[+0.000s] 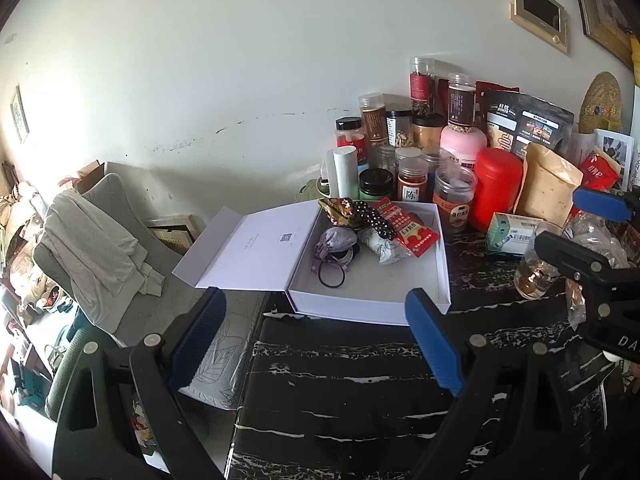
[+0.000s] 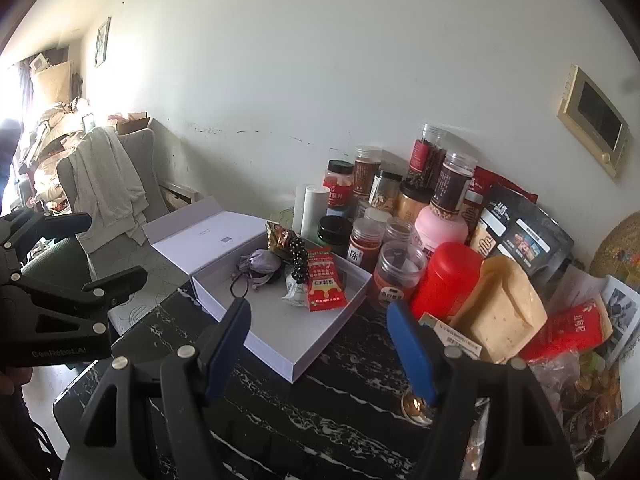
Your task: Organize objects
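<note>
An open white box [image 1: 372,292] [image 2: 280,332] lies on the black marble table [image 1: 340,380], its lid [image 1: 248,248] folded out to the left. Inside lie a red sachet [image 1: 408,228] [image 2: 324,280], a black bead bracelet [image 1: 376,218], a grey pouch [image 1: 336,240] [image 2: 260,262], a black hair tie [image 1: 332,276], a gold wrapper [image 1: 340,208] and a white packet [image 1: 384,246]. My left gripper [image 1: 316,334] is open and empty, in front of the box. My right gripper [image 2: 320,344] is open and empty, just right of the box; it also shows in the left wrist view [image 1: 576,224].
Several spice jars [image 1: 412,184], a red canister [image 1: 496,188], a pink bottle [image 1: 464,144], a kraft pouch [image 1: 548,188], a black bag [image 1: 528,124] and a small carton [image 1: 512,236] crowd the table's back right. A glass [image 1: 536,264] stands near the right gripper. A chair with a grey cloth [image 1: 96,240] stands left.
</note>
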`<state>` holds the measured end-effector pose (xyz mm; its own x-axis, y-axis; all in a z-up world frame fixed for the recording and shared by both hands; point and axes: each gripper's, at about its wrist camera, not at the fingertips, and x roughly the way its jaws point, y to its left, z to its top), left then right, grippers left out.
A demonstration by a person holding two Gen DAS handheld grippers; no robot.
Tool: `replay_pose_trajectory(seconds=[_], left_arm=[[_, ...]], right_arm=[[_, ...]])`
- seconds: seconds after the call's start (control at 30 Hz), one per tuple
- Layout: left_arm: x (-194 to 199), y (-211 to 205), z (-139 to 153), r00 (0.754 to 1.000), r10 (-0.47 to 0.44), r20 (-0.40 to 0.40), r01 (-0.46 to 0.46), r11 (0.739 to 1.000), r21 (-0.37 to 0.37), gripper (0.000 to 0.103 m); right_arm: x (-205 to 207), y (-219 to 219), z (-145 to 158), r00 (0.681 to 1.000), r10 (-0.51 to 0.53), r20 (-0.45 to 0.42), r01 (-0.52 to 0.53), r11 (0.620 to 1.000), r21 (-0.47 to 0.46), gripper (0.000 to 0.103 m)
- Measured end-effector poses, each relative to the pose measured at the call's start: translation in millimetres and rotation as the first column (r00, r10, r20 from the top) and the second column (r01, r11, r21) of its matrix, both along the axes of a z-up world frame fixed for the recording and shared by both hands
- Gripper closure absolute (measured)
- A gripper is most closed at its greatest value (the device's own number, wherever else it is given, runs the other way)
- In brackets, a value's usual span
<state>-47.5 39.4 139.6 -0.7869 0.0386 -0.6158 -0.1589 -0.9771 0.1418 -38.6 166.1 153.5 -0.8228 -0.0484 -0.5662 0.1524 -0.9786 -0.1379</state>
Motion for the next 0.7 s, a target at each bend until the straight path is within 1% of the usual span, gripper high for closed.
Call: replay_pose_trajectory(seconds=[0.17,0.33,0.53,0.7], left_arm=[[20.5,0.2,-8.7,1.000,0.006,0.015,-0.006,1.000,0.006,0.012],[33.1,-2.4,-20.3,0.999,0.012,0.030,-0.013,1.000,0.022,0.012],[37.9,-3.9,-31.9,0.998,0.016,0.059,-0.019,0.999,0.046,0.012],[40.9,-5.0,-40.6,0.997,0.014,0.078,-0.018,0.998,0.059,0.012]], right_arm=[[16.7,1.9,-10.5,1.000,-0.004,0.009,0.004,1.000,-0.004,0.032],[29.1,2.9,-21.8,1.000,-0.008,0.023,0.008,1.000,-0.017,0.032],[38.5,0.4,-35.1,0.999,0.010,0.045,-0.009,0.999,-0.034,0.032],[41.0,-0.7,-39.4,0.999,0.018,0.051,-0.016,0.999,-0.037,0.032]])
